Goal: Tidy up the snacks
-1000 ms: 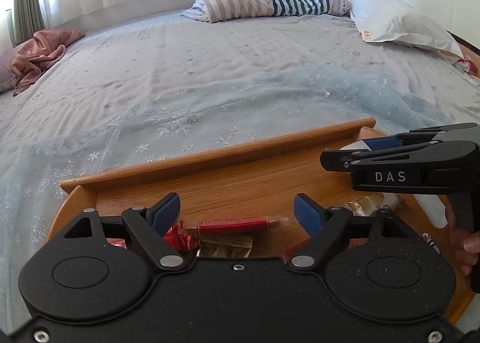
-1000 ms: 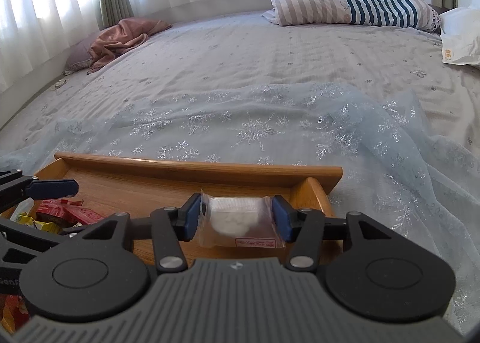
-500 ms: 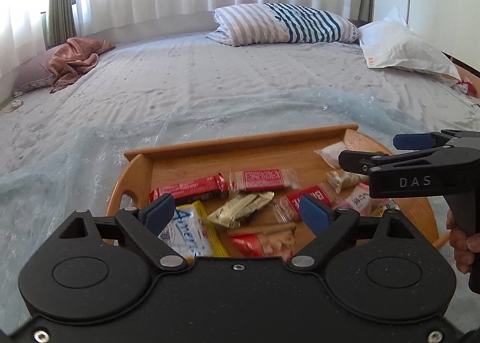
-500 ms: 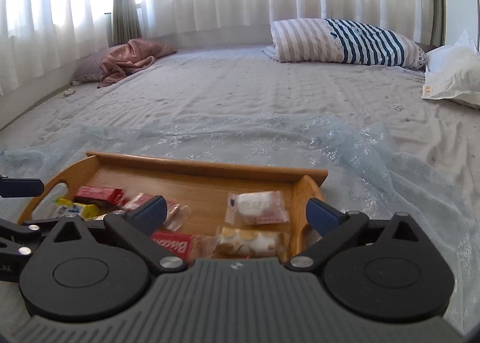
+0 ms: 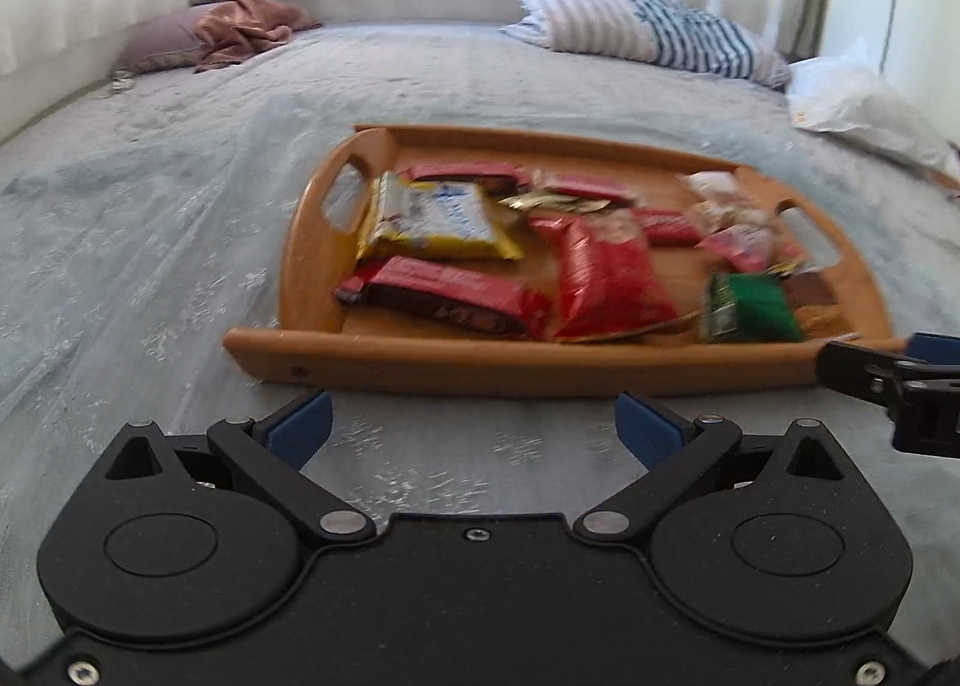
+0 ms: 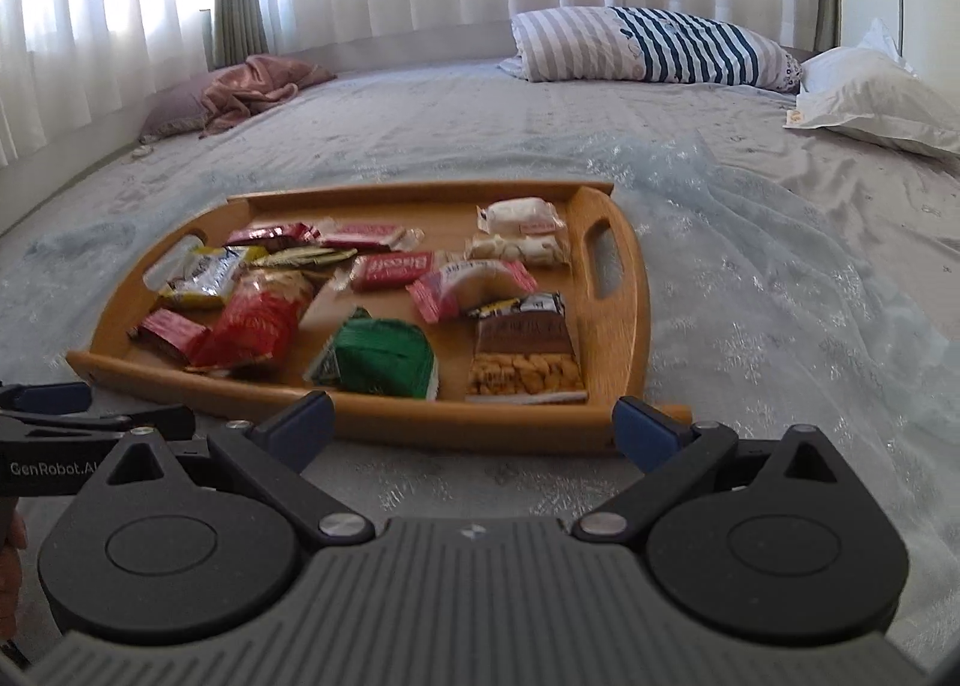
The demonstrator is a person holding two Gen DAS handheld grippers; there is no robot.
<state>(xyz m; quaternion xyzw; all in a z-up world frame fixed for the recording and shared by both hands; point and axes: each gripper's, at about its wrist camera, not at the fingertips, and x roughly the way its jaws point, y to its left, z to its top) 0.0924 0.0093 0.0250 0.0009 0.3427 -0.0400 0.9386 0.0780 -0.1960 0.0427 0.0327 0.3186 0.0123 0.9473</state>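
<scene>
Snacks in tray, beyond right hand-held gripper.

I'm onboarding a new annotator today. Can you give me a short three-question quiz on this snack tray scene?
1. True or false: the right gripper has its jaws shut on a packet.
2. Multiple choice: the green packet lies (A) on the bedspread, (B) in the wooden tray near its front rim, (C) on the striped pillow.
3. Fill in: the tray rests on a ____.

Key
1. False: both it and the left gripper are open, short of the tray and holding nothing.
2. B.
3. Bed.
</scene>
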